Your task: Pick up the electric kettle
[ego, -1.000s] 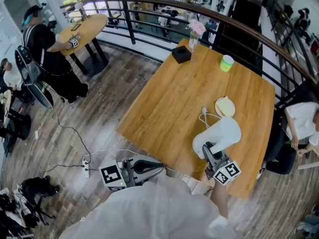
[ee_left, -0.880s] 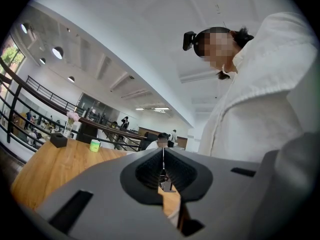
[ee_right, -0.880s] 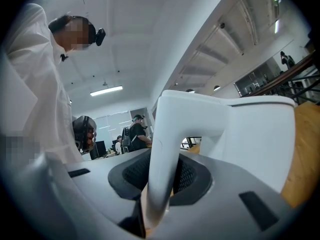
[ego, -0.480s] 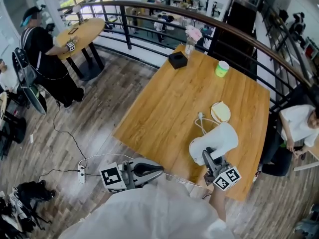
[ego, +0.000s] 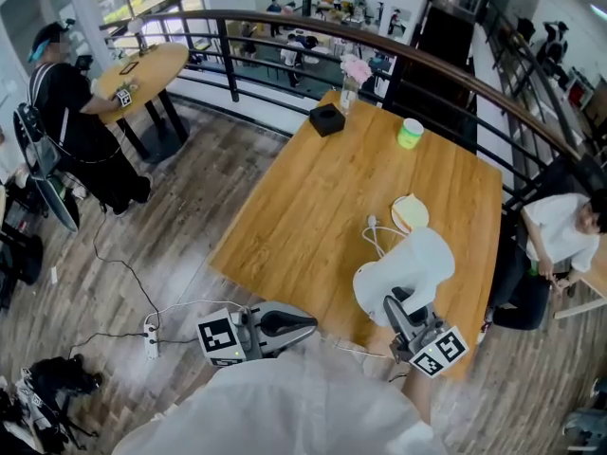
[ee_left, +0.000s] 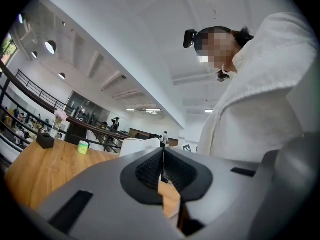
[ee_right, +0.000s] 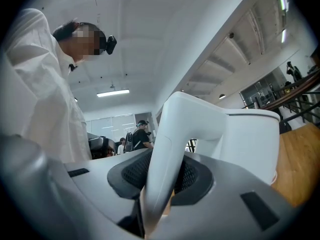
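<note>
The white electric kettle (ego: 406, 271) is at the lower right of the head view, over the near edge of the wooden table (ego: 303, 207). Its handle (ee_right: 167, 169) stands up straight between the pads of the right gripper (ego: 398, 307), and the fat body is on the far side. Those jaws hold the handle but are opening a little. That gripper points level. The left gripper (ego: 305, 323), at the lower middle, is pinched together on nothing and is farther off.

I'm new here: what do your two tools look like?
The left hand-held gripper and right hand-held gripper are grey plastic with black ribbed pads and black-and-white marker cubes. Clothing: a white top. The right one's jaws are opening around the white electric kettle's handle.
</note>
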Demonstrator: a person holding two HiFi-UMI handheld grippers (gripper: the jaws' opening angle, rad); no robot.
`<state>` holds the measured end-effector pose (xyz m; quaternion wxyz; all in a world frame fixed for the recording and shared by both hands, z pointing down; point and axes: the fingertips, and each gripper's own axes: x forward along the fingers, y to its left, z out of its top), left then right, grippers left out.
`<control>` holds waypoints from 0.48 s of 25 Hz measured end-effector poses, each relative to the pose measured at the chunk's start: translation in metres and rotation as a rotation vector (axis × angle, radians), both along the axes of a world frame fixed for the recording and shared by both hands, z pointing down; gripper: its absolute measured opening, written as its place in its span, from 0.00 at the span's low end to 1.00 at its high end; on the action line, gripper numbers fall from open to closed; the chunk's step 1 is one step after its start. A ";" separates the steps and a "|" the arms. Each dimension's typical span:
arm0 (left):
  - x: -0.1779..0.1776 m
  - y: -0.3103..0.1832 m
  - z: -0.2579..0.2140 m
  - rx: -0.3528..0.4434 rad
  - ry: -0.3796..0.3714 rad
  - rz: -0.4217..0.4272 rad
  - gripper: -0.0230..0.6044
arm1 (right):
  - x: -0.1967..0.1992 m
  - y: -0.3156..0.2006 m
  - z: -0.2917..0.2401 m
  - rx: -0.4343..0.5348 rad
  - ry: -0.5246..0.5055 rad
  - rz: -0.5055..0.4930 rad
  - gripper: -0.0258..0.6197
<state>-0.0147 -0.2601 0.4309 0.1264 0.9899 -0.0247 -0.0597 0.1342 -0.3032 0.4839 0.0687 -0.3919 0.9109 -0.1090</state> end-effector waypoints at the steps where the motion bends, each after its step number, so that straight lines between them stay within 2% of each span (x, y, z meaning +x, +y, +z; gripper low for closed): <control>1: 0.002 0.000 0.000 0.001 0.004 0.008 0.05 | 0.000 0.003 -0.005 0.008 -0.001 -0.001 0.18; 12: 0.025 0.004 -0.006 0.010 0.025 0.091 0.05 | 0.005 0.029 -0.032 0.034 -0.032 0.016 0.18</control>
